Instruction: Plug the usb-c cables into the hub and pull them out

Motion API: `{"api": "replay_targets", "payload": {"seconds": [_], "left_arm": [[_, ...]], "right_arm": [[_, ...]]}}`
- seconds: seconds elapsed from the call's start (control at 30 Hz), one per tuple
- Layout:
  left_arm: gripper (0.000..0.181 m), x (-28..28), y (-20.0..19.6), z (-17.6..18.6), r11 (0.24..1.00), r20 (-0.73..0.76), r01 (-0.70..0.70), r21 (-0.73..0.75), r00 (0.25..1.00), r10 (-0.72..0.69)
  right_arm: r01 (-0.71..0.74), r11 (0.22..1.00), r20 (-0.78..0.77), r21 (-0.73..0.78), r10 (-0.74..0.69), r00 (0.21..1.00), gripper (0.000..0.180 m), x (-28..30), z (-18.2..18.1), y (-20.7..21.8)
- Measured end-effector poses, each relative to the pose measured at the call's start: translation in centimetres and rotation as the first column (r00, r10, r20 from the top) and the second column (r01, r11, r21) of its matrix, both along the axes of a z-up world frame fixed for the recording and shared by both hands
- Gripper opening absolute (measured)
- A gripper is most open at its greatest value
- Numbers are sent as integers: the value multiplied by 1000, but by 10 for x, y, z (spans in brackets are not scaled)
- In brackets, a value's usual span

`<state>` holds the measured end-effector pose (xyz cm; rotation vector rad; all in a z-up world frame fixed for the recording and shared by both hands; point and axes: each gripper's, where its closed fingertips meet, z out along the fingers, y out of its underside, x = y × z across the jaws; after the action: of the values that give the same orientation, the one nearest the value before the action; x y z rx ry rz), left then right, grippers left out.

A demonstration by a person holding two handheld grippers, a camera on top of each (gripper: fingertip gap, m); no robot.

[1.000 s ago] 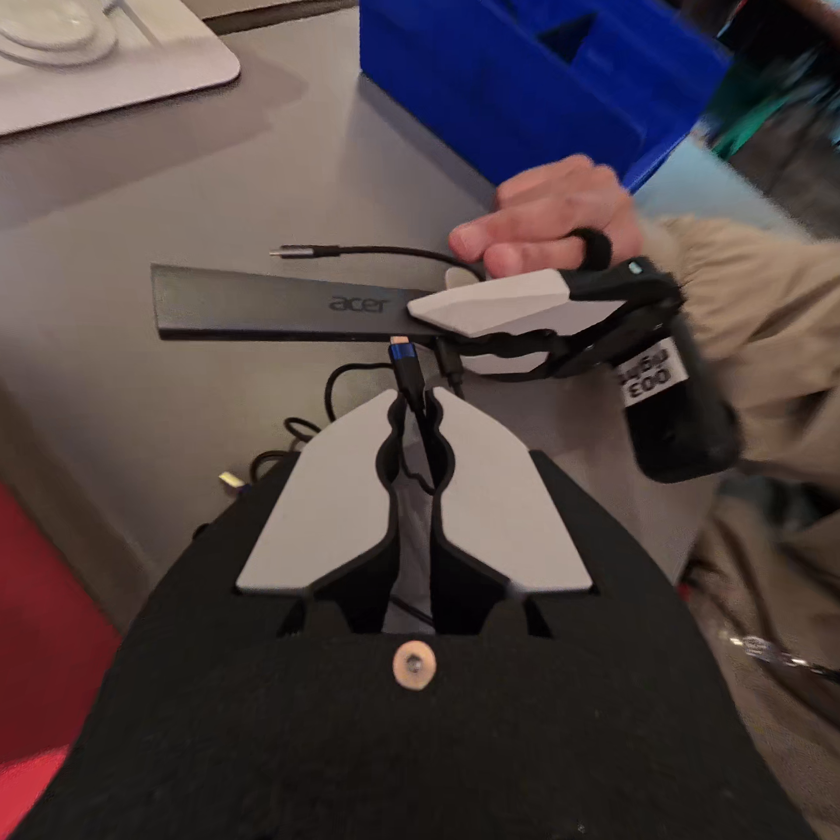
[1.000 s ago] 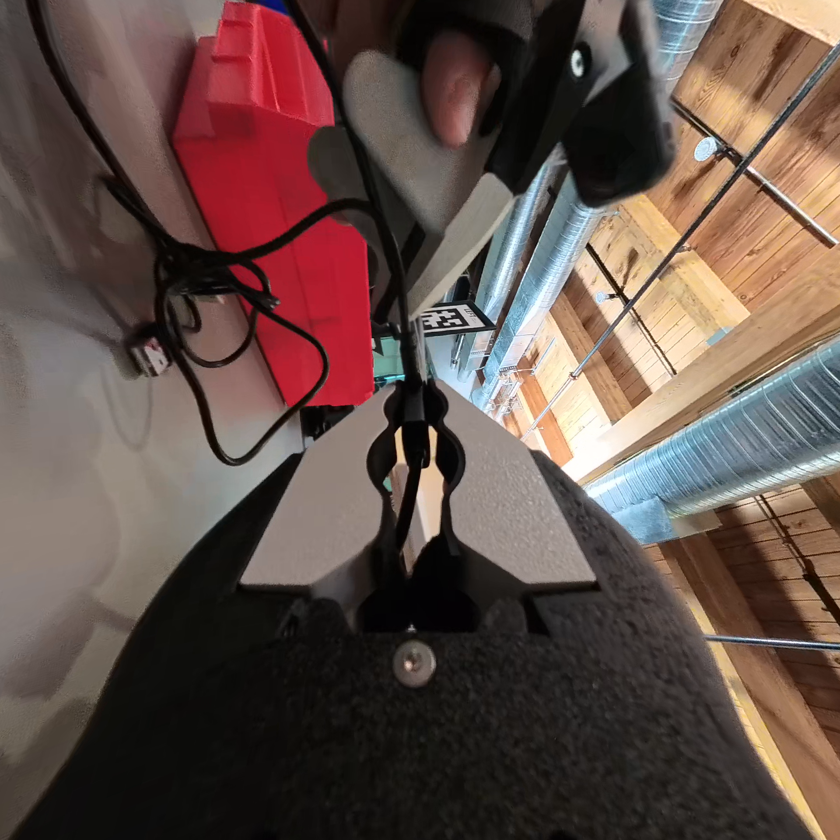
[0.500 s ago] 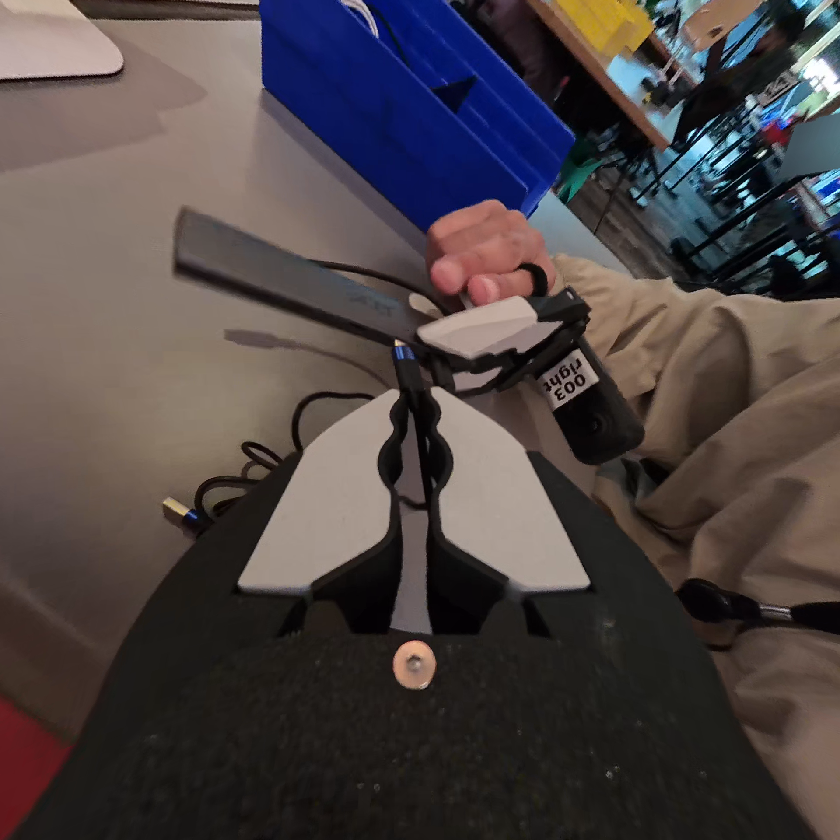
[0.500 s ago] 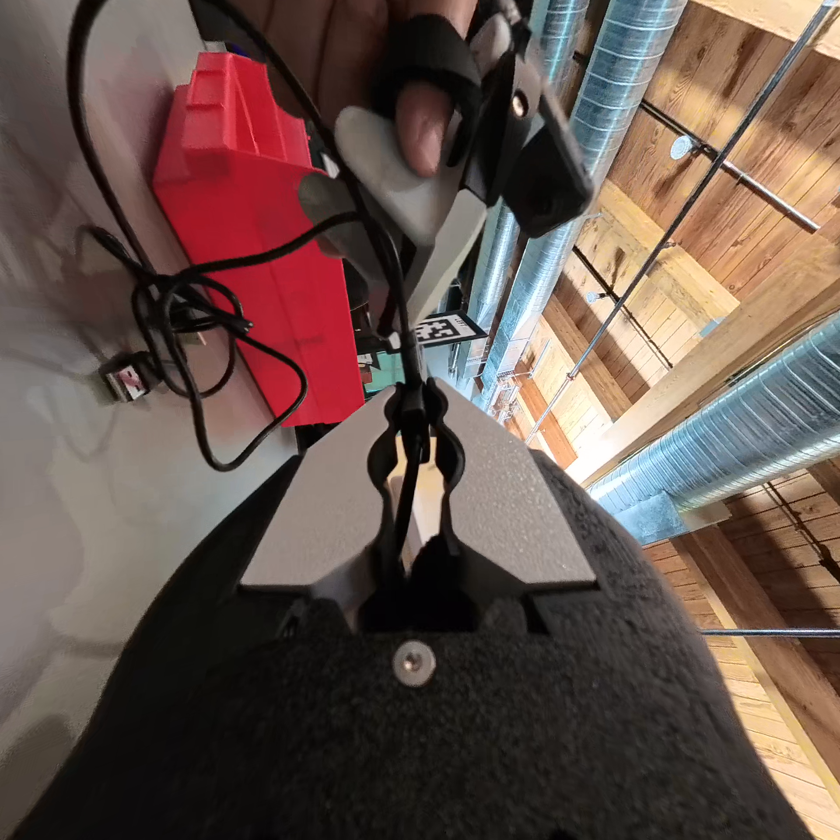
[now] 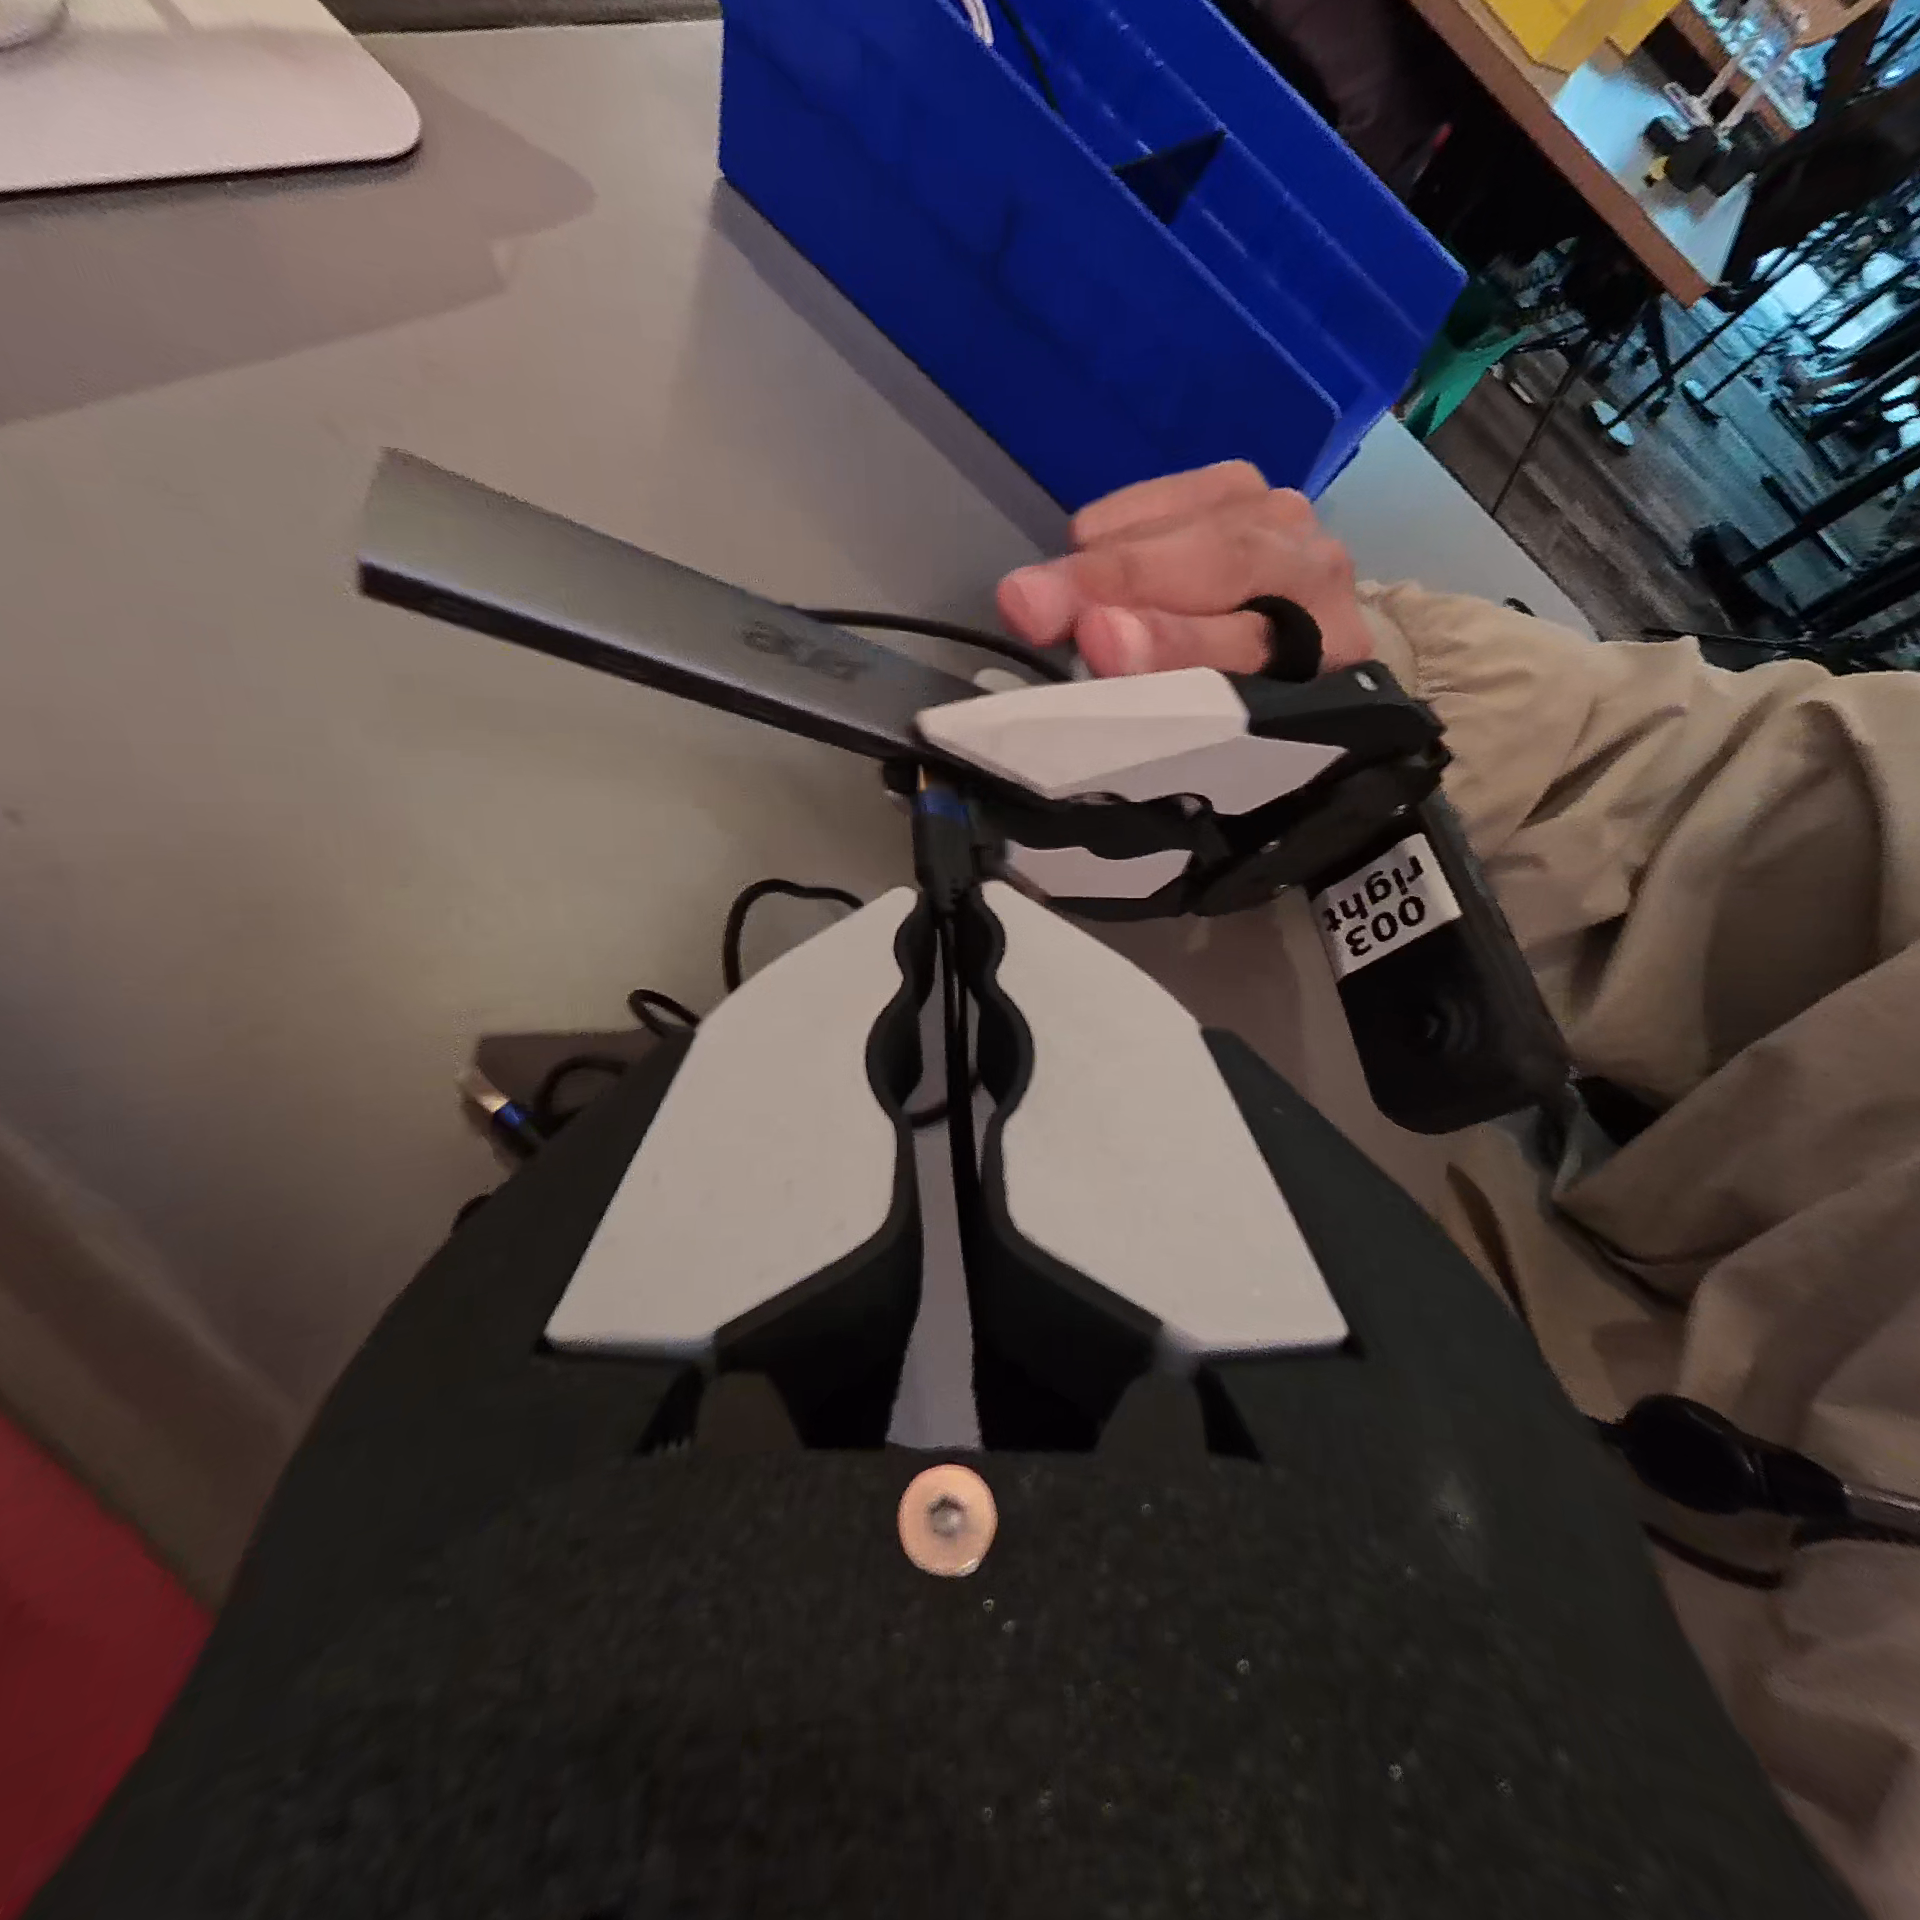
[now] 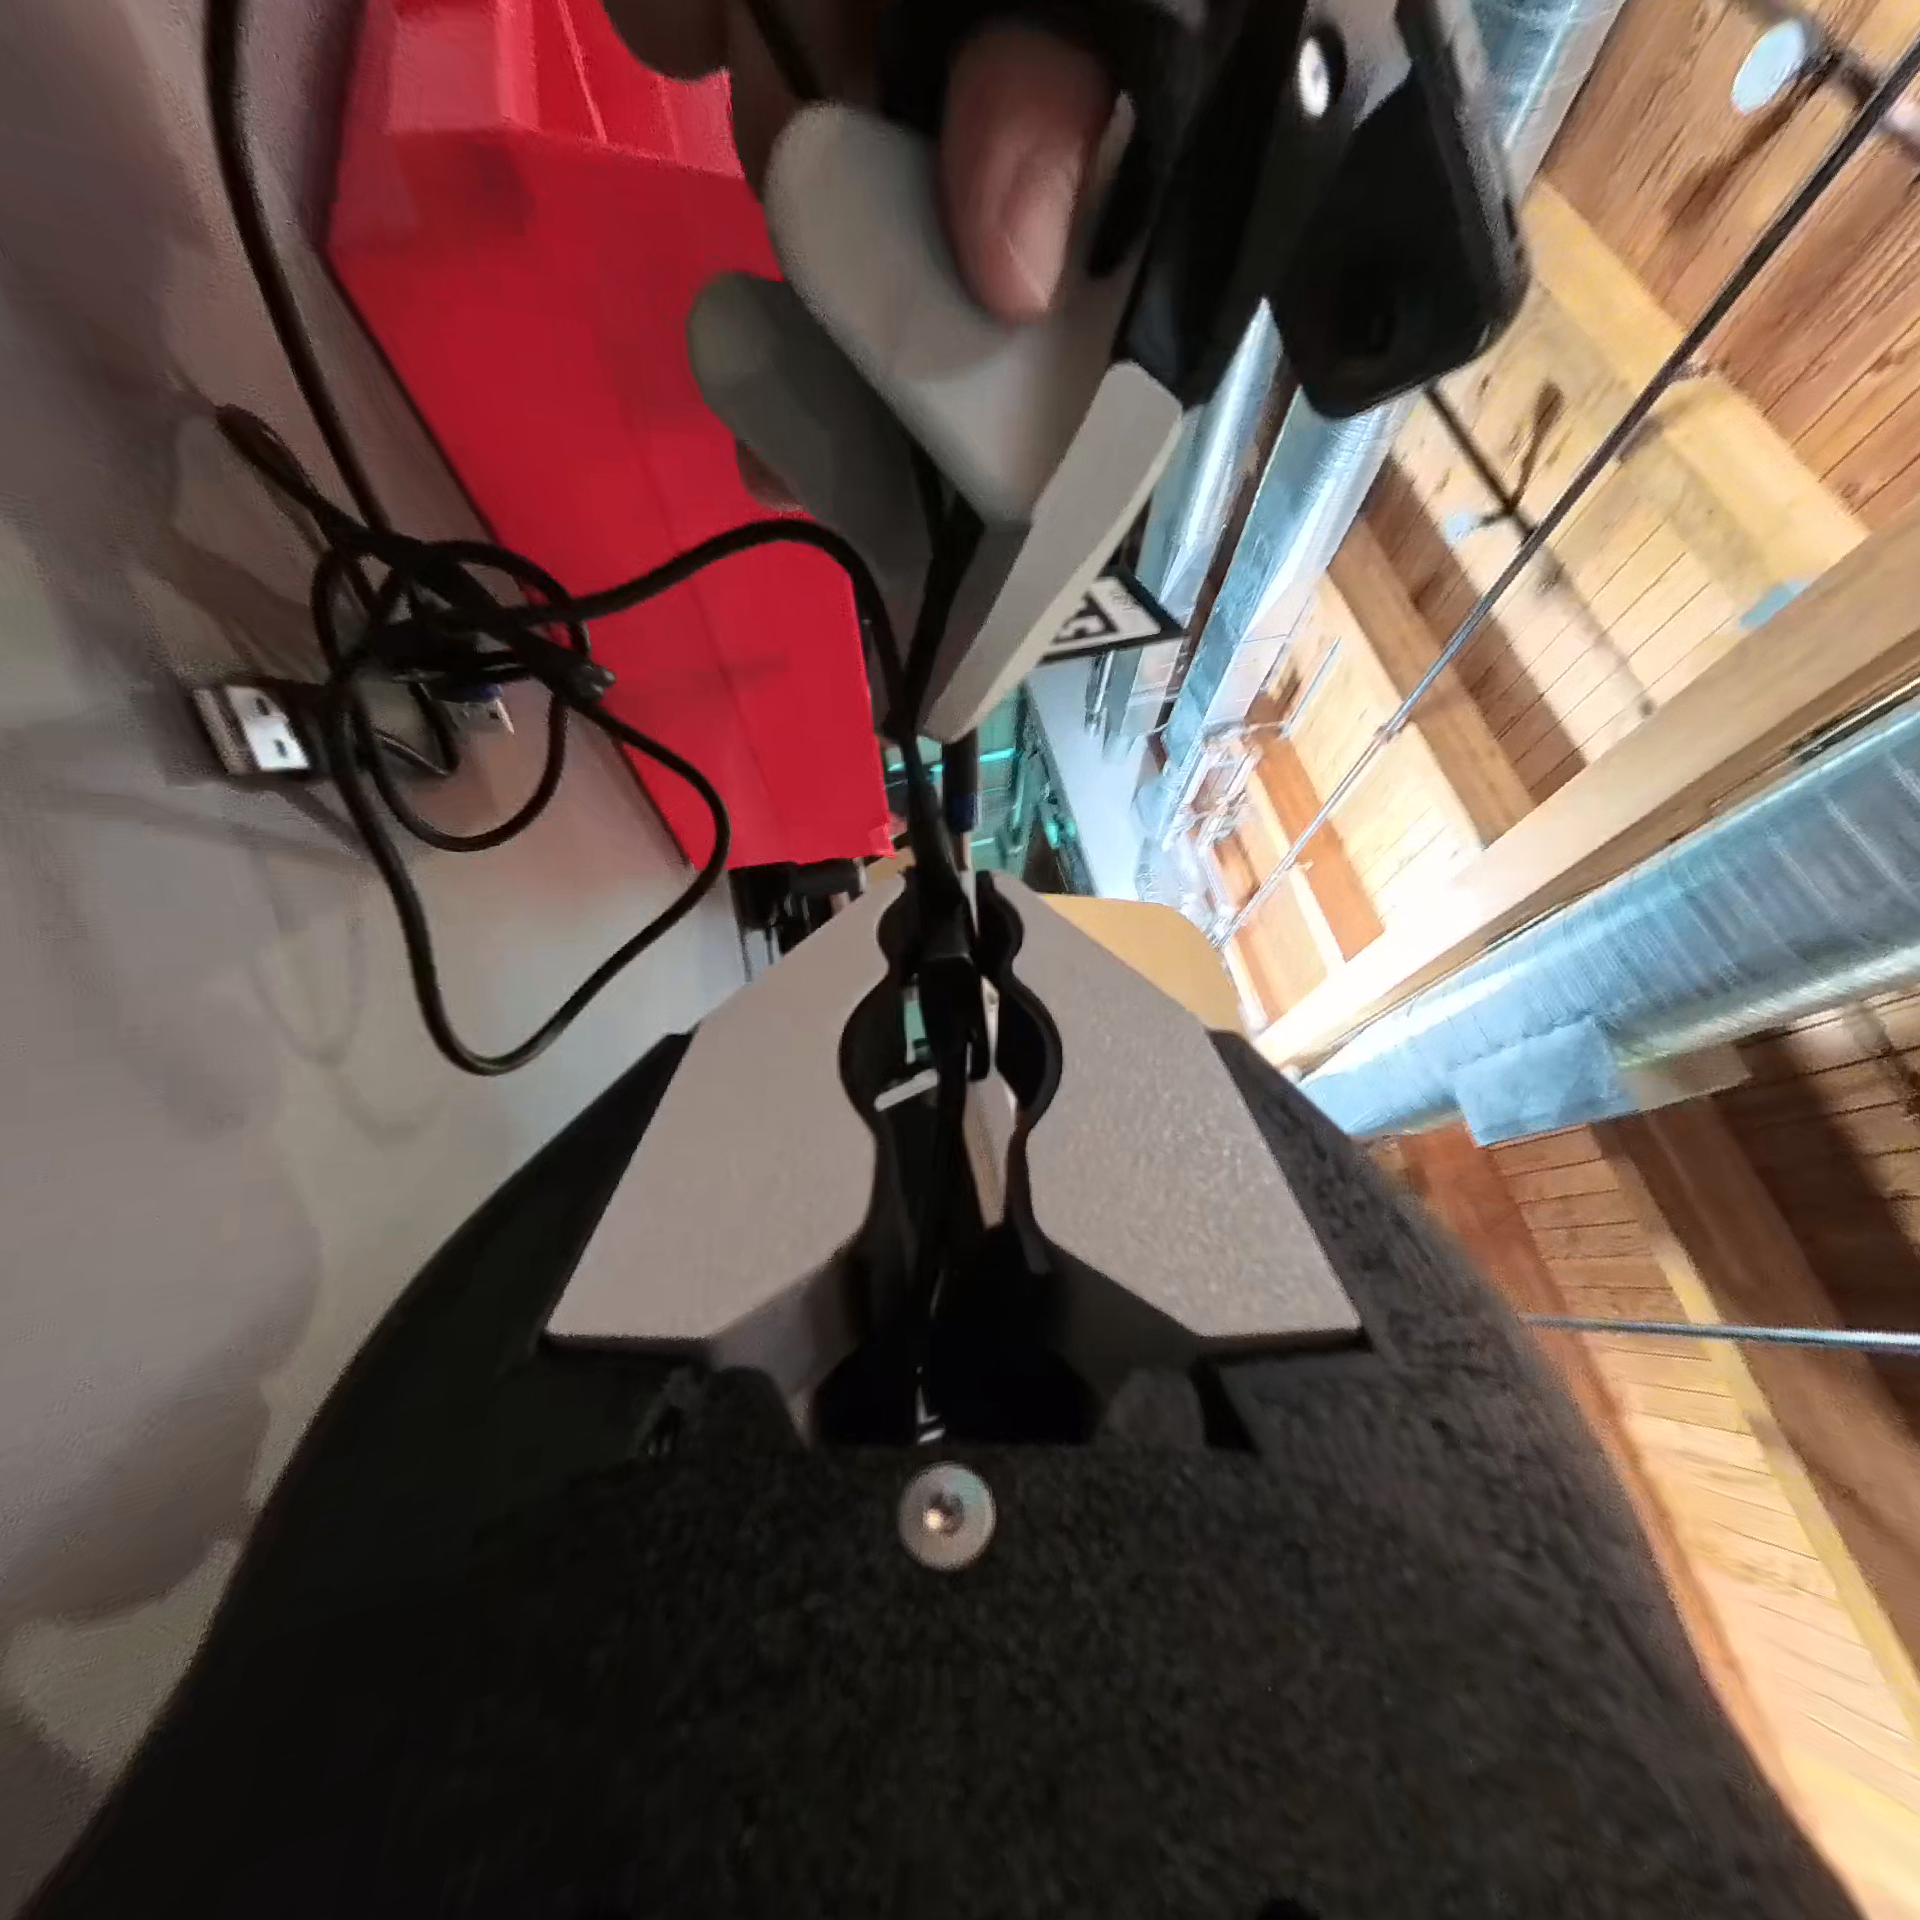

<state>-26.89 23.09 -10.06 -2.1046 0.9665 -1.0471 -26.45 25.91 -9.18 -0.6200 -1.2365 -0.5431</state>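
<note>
A long dark grey hub (image 5: pixel 644 623) is held tilted above the grey table (image 5: pixel 312 831). My right gripper (image 5: pixel 966 790) is shut on the hub's right end, one finger above and one below. My left gripper (image 5: pixel 945 904) is shut on a black usb-c cable just behind its blue-ringed plug (image 5: pixel 940 831), whose metal tip meets the hub's near edge. How deep it sits is hidden. In the right wrist view my right gripper (image 6: pixel 951 914) clamps a thin dark edge. The left gripper (image 6: pixel 935 717) holds the plug (image 6: pixel 958 805) just above it.
A blue bin (image 5: pixel 1039 260) stands behind the hub and a white pad (image 5: pixel 156 104) lies at the far left. A red bin (image 6: pixel 582 416) stands beyond a tangle of loose cable with a USB-A plug (image 6: pixel 255 717). A person's hand (image 5: pixel 1174 561) and beige sleeve fill the right. Left and right tips are no more than a few centimetres apart.
The hub has risen off its level position and now tilts, its right end lower. Both grippers have stayed shut. The blue-ringed plug has stayed at the hub's edge.
</note>
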Motion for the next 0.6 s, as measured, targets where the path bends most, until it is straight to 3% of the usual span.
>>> {"api": "replay_targets", "payload": {"seconds": [0.03,0.6], "left_arm": [[5,-2,2,0,1000,-14,-16,7,1000,16],[5,-3,5,0,997,26,-71,-31,997,71]], "right_arm": [[-14,999,8,36,14,1000,9,-1,2,-3],[-59,995,27,78,57,998,9,-5,3,-13]]}}
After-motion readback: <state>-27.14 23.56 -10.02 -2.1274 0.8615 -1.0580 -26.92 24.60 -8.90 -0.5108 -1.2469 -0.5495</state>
